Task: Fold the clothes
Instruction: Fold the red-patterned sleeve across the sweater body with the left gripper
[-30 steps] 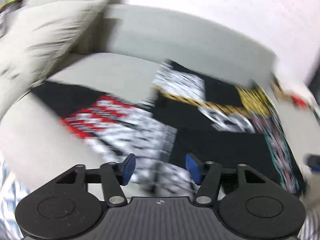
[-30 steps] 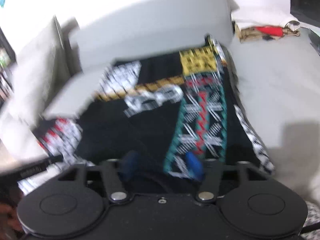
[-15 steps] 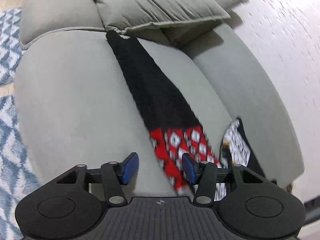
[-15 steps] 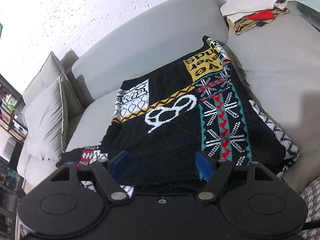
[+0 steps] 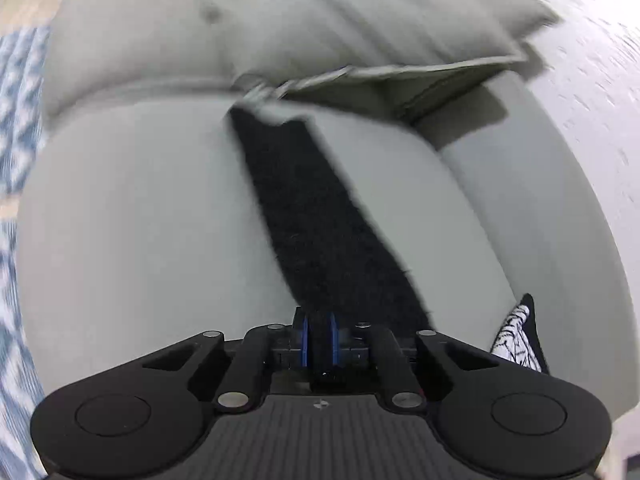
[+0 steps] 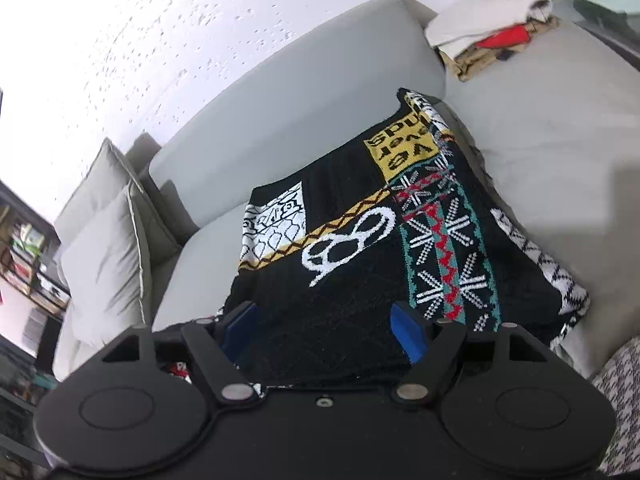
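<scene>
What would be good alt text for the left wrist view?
The left tool is shut on the black knitted sleeve, which stretches away across a grey sofa seat to a grey cushion. A blue-and-white rug shows at the left edge.

A big grey sofa [image 6: 304, 76] fills the middle, with a white bumpy wall [image 6: 160, 20] above it. Grey pillows [image 6: 104, 256] sit at the left. A blue and white rug [image 5: 16, 128] shows at the left edge.

1. Left gripper [image 5: 319, 339]: matte black body, two round discs, ribbed centre plate, silver pivot screws, blue pads.
2. Right gripper [image 6: 322, 330]: same black housing, smooth plate, one centre screw, blue pads.
</scene>
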{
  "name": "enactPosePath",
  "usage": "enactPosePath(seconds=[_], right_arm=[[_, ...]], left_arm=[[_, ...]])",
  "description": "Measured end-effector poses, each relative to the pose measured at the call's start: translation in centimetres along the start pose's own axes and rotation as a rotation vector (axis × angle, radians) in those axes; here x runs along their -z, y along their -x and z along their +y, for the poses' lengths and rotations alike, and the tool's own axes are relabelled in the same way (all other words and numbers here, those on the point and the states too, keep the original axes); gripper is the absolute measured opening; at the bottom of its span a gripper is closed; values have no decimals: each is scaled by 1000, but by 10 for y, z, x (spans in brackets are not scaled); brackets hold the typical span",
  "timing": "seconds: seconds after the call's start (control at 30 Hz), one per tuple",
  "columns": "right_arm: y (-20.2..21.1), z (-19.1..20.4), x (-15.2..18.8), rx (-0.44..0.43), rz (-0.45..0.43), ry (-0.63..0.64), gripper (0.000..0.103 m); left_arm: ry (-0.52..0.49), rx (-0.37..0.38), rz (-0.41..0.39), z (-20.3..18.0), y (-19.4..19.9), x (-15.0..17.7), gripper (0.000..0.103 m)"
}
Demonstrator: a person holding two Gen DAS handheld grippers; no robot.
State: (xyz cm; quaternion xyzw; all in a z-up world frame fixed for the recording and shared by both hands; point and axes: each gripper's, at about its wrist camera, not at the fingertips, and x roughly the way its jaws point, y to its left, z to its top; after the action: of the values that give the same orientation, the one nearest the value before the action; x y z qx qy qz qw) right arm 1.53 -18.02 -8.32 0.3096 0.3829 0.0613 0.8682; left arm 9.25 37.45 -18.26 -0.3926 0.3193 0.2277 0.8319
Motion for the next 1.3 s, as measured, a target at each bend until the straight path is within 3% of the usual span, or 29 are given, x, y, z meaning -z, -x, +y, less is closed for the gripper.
enactPosePath(seconds=[0.2, 0.27, 0.33, 0.43, 0.53, 0.6, 0.7, 0.77, 0.83, 0.87, 0.93, 1.03, 1.1, 1.2, 1.3], right_arm=[[18, -14, -3, -33, -32, -35, 72], [24, -21, -5, -50, -47, -53, 72], [30, -30, -6, -66, -63, -76, 72], [39, -44, -7, -81, -89, -111, 72], [49, -60, -9, -90, -122, -154, 72], [54, -71, -10, -85, -140, -178, 72], [56, -85, -12, -67, -149, -196, 72], [55, -92, -13, -55, -143, -202, 72], [51, -97, -13, -56, -129, -203, 73], [48, -98, -13, -54, -120, -199, 73], [39, -100, -14, -44, -100, -190, 74], [16, -108, -16, -38, -64, -204, 74], [-1, -116, -18, -27, -33, -222, 68], [-31, -131, -23, 9, 30, -268, 49], [-58, -139, -27, 53, 73, -287, 48]], left_arm=[[-256, 54, -152, -66, 55, 12, 7], [-382, 87, -210, -98, 79, 26, 7], [-525, 132, -265, -133, 105, 52, 7], [-786, 239, -320, -185, 148, 121, 7], [-1021, 325, -273, -212, 170, 206, 7], [-1154, 349, -160, -217, 164, 264, 7], [-1291, 282, 27, -215, 134, 330, 11], [-1354, 233, 71, -208, 121, 352, 19], [-1369, 242, 47, -206, 129, 348, 22], [-1337, 271, 67, -205, 136, 339, 29], [-1276, 309, 75, -200, 149, 321, 33], [-1201, 294, 20, -184, 166, 291, 35], [-1122, 266, 12, -174, 156, 265, 35], [-943, 183, 24, -153, 135, 214, 24], [-799, 157, 74, -138, 107, 181, 15]])
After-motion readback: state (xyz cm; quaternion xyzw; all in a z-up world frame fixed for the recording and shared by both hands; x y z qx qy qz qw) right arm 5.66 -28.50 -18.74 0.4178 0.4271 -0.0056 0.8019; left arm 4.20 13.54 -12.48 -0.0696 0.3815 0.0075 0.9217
